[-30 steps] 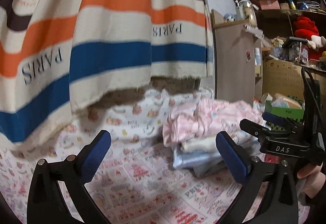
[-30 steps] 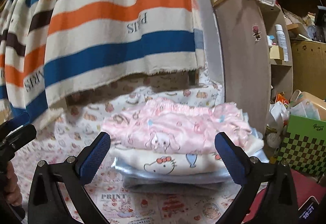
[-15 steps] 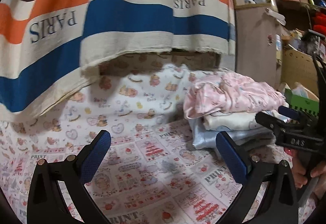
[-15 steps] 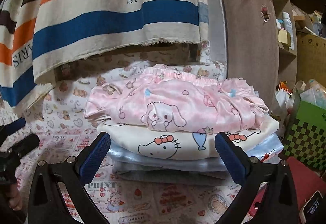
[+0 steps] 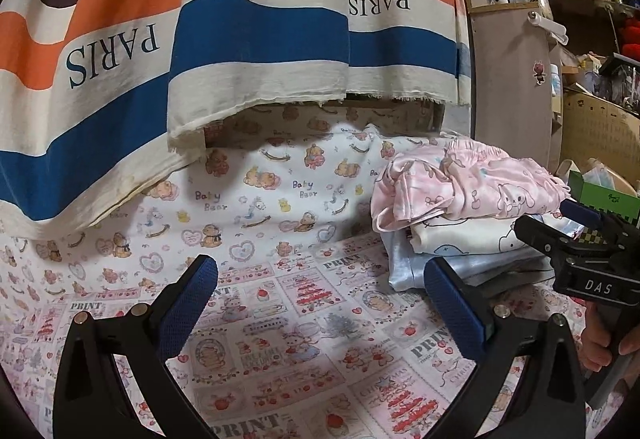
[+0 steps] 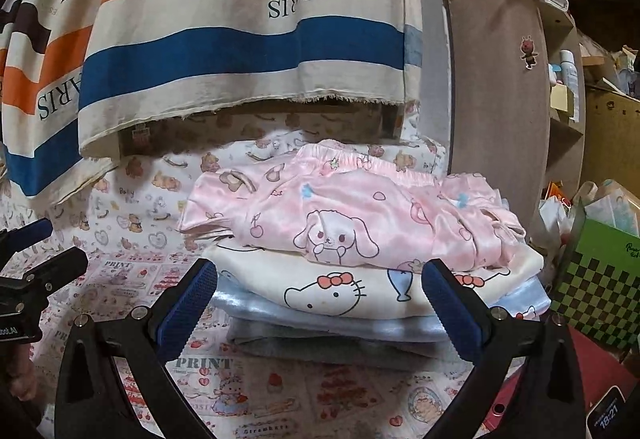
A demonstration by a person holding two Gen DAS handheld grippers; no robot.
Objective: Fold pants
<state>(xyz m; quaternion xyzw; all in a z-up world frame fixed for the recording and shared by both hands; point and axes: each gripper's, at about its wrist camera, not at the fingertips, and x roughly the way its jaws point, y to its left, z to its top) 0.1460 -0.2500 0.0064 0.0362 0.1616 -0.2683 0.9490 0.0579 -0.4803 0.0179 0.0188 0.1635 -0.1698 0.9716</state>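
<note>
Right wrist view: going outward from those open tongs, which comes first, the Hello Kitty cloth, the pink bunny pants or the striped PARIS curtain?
1. Hello Kitty cloth: directly ahead of the right tongs, low in the pile.
2. Pink bunny pants: on top of the pile, a little farther back.
3. Striped PARIS curtain: hanging behind and above the pile.

Both wrist fisheyes look low and forward across the printed bed sheet (image 5: pixel 304 323): the left from farther back, the right close on the stack of folded clothes (image 6: pixel 360 259), shared at the left view's centre right.
</note>
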